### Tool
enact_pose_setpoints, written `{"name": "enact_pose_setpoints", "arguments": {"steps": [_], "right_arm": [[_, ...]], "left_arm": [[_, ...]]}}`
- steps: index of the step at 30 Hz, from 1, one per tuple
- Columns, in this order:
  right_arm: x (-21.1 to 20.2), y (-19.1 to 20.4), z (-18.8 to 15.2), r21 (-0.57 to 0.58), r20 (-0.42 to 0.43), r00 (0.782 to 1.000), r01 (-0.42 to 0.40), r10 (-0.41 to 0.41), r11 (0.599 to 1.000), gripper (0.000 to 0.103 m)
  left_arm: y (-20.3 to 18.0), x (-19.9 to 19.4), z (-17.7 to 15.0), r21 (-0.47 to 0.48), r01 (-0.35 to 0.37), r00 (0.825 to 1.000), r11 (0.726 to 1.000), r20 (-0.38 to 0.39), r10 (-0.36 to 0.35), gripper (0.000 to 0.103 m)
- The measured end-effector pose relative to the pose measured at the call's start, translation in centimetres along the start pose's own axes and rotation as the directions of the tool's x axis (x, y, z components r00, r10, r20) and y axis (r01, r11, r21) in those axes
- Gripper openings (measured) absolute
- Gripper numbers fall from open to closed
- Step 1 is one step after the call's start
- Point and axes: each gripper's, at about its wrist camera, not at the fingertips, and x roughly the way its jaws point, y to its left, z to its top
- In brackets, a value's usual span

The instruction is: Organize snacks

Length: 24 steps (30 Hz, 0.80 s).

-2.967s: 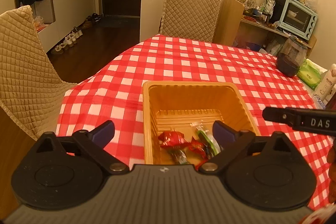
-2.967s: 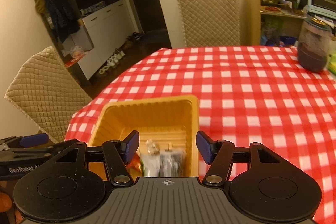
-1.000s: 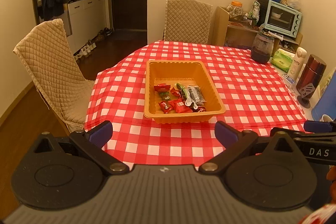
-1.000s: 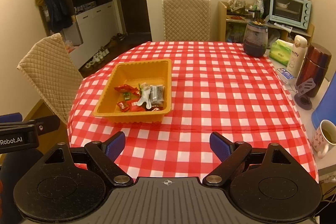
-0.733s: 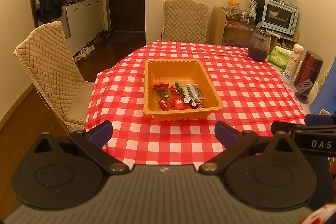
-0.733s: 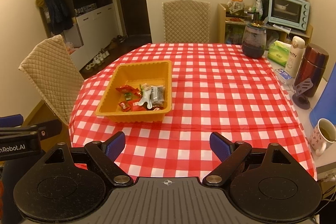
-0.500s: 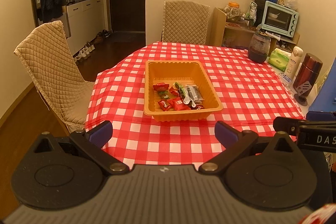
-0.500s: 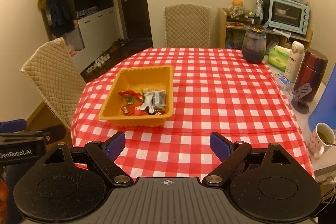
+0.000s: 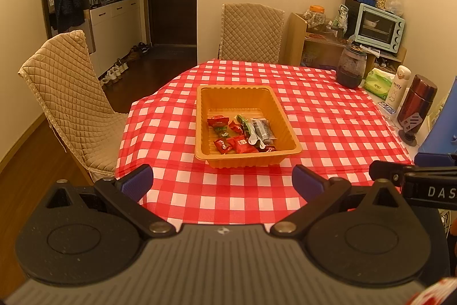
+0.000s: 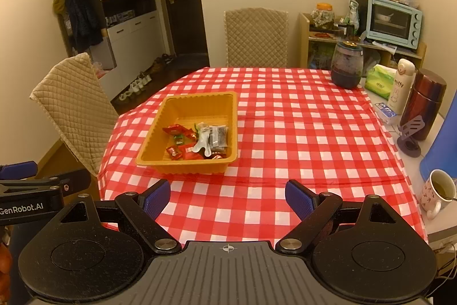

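An orange plastic tray (image 9: 288, 130) (image 10: 148, 143) stands on the red-checked tablecloth (image 9: 328, 119) (image 10: 300, 133). Several wrapped snacks (image 9: 241, 133) (image 10: 197, 142), red, green and clear, lie in its near half. My left gripper (image 9: 221, 183) is open and empty, held back from the table's near edge. My right gripper (image 10: 227, 197) is open and empty, also back from the near edge, to the right of the tray. Each gripper's body shows at the side of the other's view.
Quilted chairs stand at the left (image 9: 68, 93) and at the far side (image 9: 250, 33). A dark jar (image 10: 347, 66), tissue pack (image 10: 378, 82), white bottle (image 10: 402, 86), dark red flask (image 10: 424, 103) and mug (image 10: 437, 192) line the right side. A shelf with a toaster oven (image 10: 392, 22) stands behind.
Both grippers have drawn back and up from over the tray, both still open. The whole table has come into view and the tray looks smaller and farther.
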Motion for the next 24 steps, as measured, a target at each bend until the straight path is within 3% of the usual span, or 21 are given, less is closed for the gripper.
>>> {"name": "enact_pose_setpoints", "arguments": {"steps": [24], "right_arm": [[0.29, -0.08, -0.12, 0.005, -0.004, 1.0, -0.004, 0.004, 1.0, 0.087]], "left_arm": [[-0.16, 0.37, -0.29, -0.001, 0.0, 1.0, 1.0, -0.009, 0.0, 0.103]]}}
